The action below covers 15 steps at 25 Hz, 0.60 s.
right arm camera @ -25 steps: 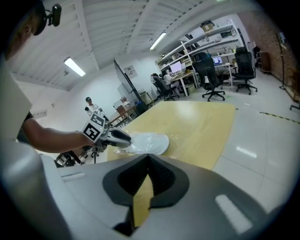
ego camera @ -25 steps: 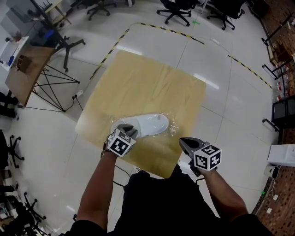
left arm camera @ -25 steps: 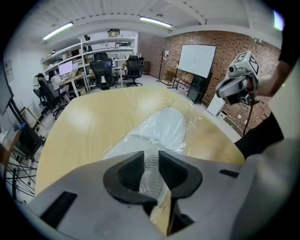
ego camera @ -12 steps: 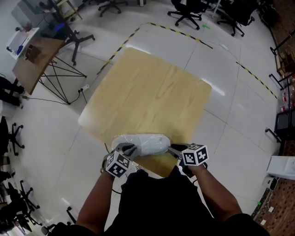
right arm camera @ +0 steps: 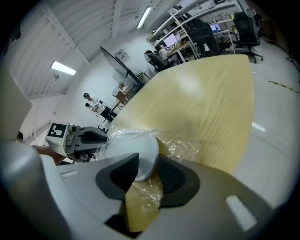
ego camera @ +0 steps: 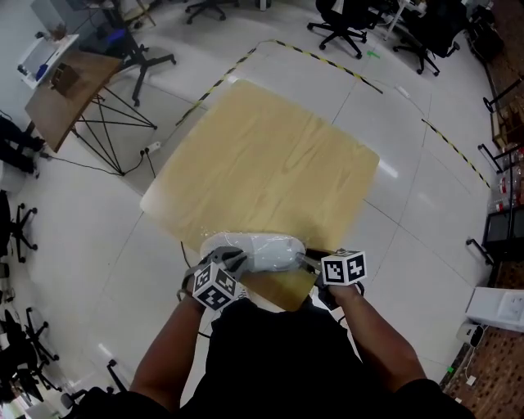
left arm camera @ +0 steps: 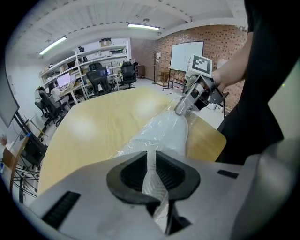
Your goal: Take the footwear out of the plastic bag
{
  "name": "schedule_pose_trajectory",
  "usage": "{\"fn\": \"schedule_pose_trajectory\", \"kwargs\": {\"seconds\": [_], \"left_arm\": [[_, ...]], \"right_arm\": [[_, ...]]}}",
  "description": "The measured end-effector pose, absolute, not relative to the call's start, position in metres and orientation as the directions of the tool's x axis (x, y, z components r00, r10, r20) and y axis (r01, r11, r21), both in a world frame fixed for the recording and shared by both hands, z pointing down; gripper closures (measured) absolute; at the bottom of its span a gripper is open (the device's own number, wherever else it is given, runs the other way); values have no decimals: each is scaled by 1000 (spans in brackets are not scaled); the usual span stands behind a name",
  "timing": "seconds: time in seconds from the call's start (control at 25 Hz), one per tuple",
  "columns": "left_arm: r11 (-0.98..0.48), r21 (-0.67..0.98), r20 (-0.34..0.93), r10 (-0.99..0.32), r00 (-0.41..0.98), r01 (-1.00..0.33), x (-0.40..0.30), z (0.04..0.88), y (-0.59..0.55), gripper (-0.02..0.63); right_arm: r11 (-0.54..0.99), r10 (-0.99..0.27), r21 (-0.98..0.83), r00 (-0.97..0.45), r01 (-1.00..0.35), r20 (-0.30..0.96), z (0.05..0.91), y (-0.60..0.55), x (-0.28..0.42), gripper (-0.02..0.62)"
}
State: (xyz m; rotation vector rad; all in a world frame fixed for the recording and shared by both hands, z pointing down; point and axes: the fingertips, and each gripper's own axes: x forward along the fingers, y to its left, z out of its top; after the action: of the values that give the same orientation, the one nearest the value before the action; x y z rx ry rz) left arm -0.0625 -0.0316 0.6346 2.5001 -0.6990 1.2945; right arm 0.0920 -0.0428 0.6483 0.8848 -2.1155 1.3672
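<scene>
A clear plastic bag (ego camera: 211,243) lies at the near edge of the pale wooden table (ego camera: 270,155). Inside it is one white slipper (ego camera: 266,252), lying lengthwise from left to right with the film wrapped round it. The slipper is fully in the bag, and both rest on the tabletop

The left gripper (ego camera: 232,260) is at the bag's left end. Its own view shows the jaws drawn close on a twisted strip of the bag's film, which runs up between the two pads. It pinches the bag, not the slipper, whose white body lies just beyond the jaw tips. These jaws have just been easing open a little, with the film between them

The right gripper (ego camera: 305,261) is at the bag's right end, facing the left one along the slipper. Its jaws stand apart and have just been opening. The slipper's rounded end, under its film, sits in the gap on one side. Loose crinkled film fills the rest of the gap, with the table's wood showing through it. The pads do not clamp on either. More crinkled film spreads past the slipper's end onto the table on the far side of this gripper

On the floor past the table's far edge are striped tape (ego camera: 327,64) and office chairs (ego camera: 344,24)
</scene>
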Motion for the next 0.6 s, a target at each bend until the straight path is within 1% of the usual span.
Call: {"fn": "schedule_pose_trajectory", "kwargs": {"seconds": [0.24,0.44,0.48,0.52,0.56,0.6], "left_arm": [[-857,-34,820,-318,476,-514,-69,636,-34,558],[-867,-48,824,-315,471,-496,-80,636,-39,537],[-867,-46,830,-309,465,-495,-83,636,-40,537],[-871,-42,835,-300,462,-490,-84,636,-40,524],[-879,-40,835,-290,467,-475,-82,632,-40,480],[-892,-44,830,-284,481,-450,-78,626,-40,426]], "right_arm": [[303,-273,-604,-674,-737,686,646,-40,95,502],[284,-294,-600,-663,-748,688,643,-39,104,523],[278,-301,-594,-655,-755,693,643,-39,107,575],[274,-304,-592,-652,-758,694,643,-40,108,594],[277,-300,-593,-655,-756,693,643,-39,108,592],[288,-295,-593,-659,-752,692,641,-39,106,564]]}}
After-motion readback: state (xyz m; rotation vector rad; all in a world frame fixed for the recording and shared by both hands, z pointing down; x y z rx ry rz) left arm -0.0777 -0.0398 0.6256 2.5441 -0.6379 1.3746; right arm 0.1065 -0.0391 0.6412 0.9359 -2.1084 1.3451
